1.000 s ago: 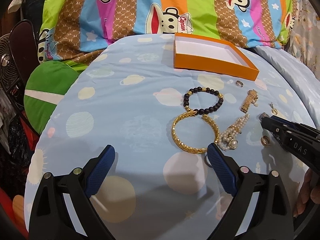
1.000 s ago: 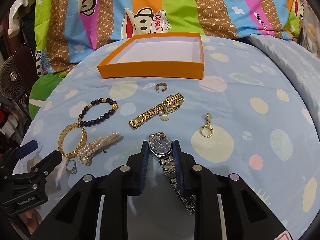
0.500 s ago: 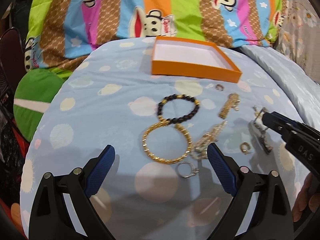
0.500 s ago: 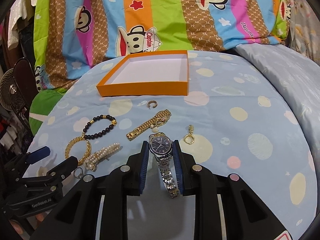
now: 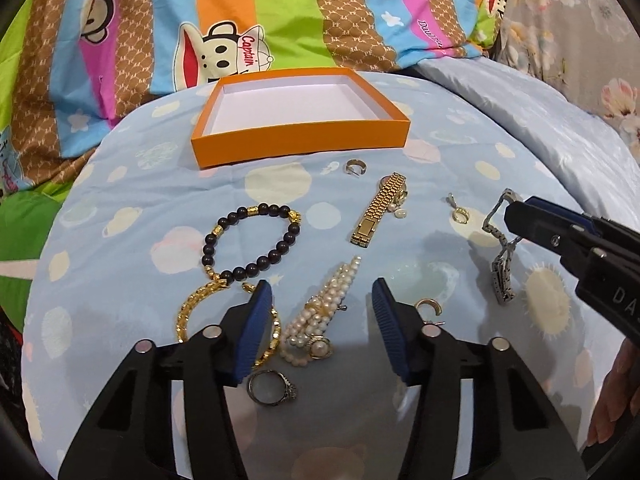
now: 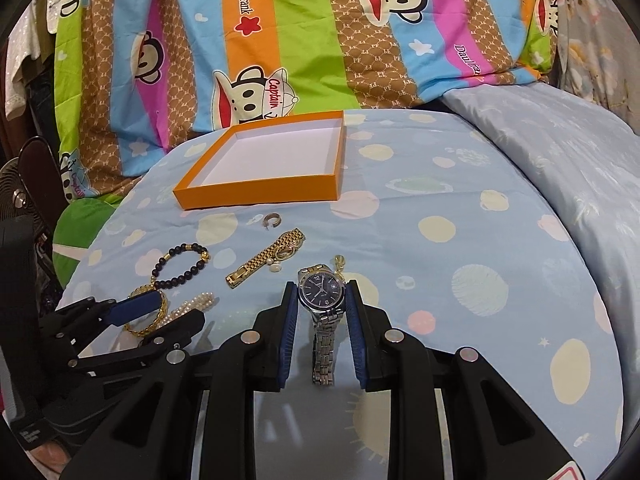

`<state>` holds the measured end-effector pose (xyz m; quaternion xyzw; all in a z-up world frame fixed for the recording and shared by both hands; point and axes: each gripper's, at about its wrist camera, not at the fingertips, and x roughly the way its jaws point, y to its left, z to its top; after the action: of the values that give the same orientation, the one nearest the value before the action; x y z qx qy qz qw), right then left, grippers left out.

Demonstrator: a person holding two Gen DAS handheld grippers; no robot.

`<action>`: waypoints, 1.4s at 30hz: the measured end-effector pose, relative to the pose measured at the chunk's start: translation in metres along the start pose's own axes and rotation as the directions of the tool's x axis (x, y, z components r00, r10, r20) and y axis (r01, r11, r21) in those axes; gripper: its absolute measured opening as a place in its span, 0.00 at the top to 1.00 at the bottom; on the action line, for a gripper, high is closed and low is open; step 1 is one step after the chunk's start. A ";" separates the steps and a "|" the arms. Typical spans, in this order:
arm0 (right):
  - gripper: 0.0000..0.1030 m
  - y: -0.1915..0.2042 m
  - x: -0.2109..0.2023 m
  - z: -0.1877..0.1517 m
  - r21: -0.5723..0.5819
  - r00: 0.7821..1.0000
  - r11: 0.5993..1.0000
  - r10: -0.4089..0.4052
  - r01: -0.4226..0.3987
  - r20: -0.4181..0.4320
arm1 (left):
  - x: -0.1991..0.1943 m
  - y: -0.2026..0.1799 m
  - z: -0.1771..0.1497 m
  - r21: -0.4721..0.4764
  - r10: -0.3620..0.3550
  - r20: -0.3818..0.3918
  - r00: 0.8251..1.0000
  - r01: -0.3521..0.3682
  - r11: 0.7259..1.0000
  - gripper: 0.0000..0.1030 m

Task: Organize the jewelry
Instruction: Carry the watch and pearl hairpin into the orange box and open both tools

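My right gripper [image 6: 321,294] is shut on a silver watch [image 6: 320,287] with a dark blue dial; its band hangs down, lifted above the bed. The watch also shows in the left wrist view [image 5: 500,256]. My left gripper [image 5: 320,304] is open, its fingers on either side of a pearl piece [image 5: 320,320] on the blue sheet. An empty orange box [image 5: 300,148] lies at the back. Near it are a black bead bracelet [image 5: 252,240], a gold bangle [image 5: 192,312], a gold watch band [image 5: 378,208] and a silver ring [image 5: 272,388].
Small gold earrings [image 5: 458,212] [image 5: 430,306] and a hoop [image 5: 354,167] lie among the jewelry. A striped cartoon blanket [image 6: 300,40] rises behind the box. The bed falls away at the left, where a fan [image 6: 16,196] stands.
My right gripper has lifted the watch higher off the bed. My left gripper has moved right and lower over the pearl piece, and its fingers stand closer together.
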<state>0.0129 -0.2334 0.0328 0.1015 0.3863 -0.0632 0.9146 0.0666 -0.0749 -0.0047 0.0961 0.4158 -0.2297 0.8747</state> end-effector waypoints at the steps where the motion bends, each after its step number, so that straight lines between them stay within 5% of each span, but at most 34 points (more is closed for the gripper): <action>1: 0.77 0.000 0.000 0.000 -0.001 1.000 1.000 0.001 -0.001 0.000 | 0.000 -0.001 0.000 0.004 0.004 0.003 1.000 -0.004 1.000 0.63; 7: 0.77 0.003 -0.002 0.000 -0.003 1.000 1.000 0.011 -0.011 0.004 | -0.004 0.005 0.000 -0.020 -0.038 0.008 0.999 0.038 0.999 0.90; 18: 0.77 0.015 -0.019 0.017 -0.018 0.997 0.998 0.056 -0.055 0.057 | -0.053 0.033 0.015 -0.116 -0.157 0.097 0.983 0.168 0.979 0.92; 26: 0.77 0.015 -0.010 0.071 -0.052 0.988 0.995 0.092 -0.086 0.123 | -0.070 0.053 0.077 -0.094 -0.139 0.205 0.969 0.161 0.982 0.92; 32: 0.77 0.013 0.031 0.134 -0.061 0.982 0.992 0.121 -0.113 0.147 | -0.038 0.063 0.144 -0.063 -0.048 0.249 0.967 0.066 0.996 0.92; 42: 0.77 0.014 0.140 0.203 -0.043 0.995 0.995 0.095 -0.093 0.039 | 0.077 0.079 0.217 -0.092 0.034 0.155 0.987 -0.020 0.996 0.92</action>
<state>0.2541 -0.2724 0.0722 0.0994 0.3633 -0.0142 0.9262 0.2948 -0.1087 0.0724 0.0437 0.3545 -0.2058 0.9111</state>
